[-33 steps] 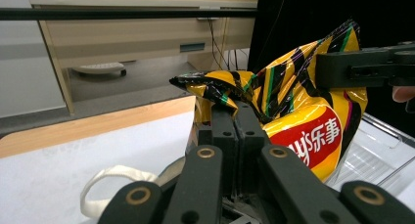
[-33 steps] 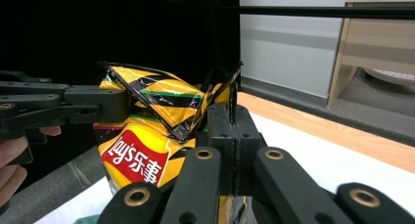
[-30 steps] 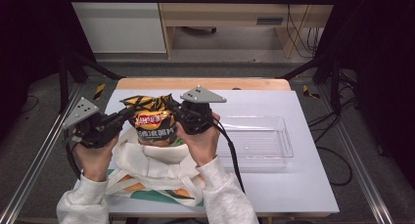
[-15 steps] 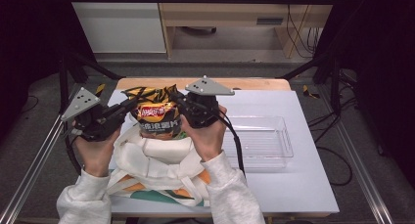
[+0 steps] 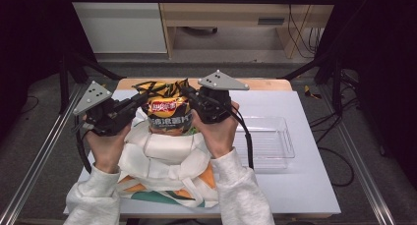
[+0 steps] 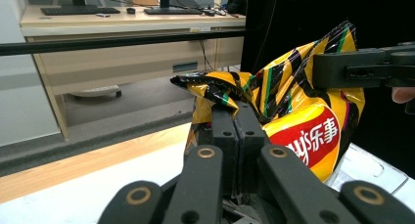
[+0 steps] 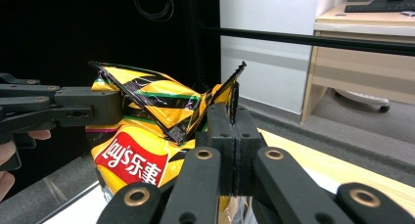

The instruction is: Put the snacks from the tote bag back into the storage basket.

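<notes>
A yellow-and-black striped chip bag (image 5: 167,112) with a red logo hangs upright over a white cloth tote bag (image 5: 167,154), its lower part still at the tote's opening. My left gripper (image 5: 141,100) is shut on the bag's top left corner, and my right gripper (image 5: 190,94) is shut on its top right corner. In the left gripper view the black jaws (image 6: 234,115) pinch the crumpled foil of the chip bag (image 6: 303,121). The right gripper view has its jaws (image 7: 230,111) clamped on the chip bag's (image 7: 142,155) sealed edge, with the left gripper (image 7: 63,109) across from it.
The tote lies on a white table (image 5: 300,190) with a wooden strip along the far edge. A clear plastic tray (image 5: 268,141) sits to the right of the hands. Metal frame rails run along both table sides; desks and cables stand beyond.
Both hands have risen together and lifted the chip bag higher out of the tote. Both grips stay on the top corners.
</notes>
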Demonstrator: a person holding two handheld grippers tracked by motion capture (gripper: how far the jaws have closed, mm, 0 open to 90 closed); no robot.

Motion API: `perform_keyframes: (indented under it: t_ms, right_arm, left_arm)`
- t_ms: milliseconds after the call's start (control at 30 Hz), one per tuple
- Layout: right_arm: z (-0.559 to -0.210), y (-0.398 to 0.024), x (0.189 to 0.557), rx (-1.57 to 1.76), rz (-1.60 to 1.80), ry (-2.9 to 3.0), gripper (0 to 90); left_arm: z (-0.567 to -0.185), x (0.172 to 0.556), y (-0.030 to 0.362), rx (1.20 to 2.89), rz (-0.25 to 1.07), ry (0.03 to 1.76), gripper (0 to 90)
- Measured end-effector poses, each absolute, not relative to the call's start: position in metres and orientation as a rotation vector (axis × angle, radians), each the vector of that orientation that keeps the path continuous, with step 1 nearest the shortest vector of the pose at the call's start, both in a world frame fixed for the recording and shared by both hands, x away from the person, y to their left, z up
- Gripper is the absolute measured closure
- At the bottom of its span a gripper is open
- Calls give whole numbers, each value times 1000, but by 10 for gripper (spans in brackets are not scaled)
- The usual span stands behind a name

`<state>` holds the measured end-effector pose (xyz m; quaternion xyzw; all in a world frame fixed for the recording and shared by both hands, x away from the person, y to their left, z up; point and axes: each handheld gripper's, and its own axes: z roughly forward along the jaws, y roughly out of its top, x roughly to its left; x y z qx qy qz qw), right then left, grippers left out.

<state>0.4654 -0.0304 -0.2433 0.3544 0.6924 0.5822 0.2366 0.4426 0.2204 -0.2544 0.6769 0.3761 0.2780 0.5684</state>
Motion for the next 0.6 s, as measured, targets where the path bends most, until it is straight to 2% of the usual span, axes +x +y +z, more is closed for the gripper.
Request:
perform_keyframes:
  t_ms: [600]
  right_arm:
    - [-239,-67,462,1005,1570,1834,900]
  left_arm:
    - [-251,450,182,1597,634,843,894]
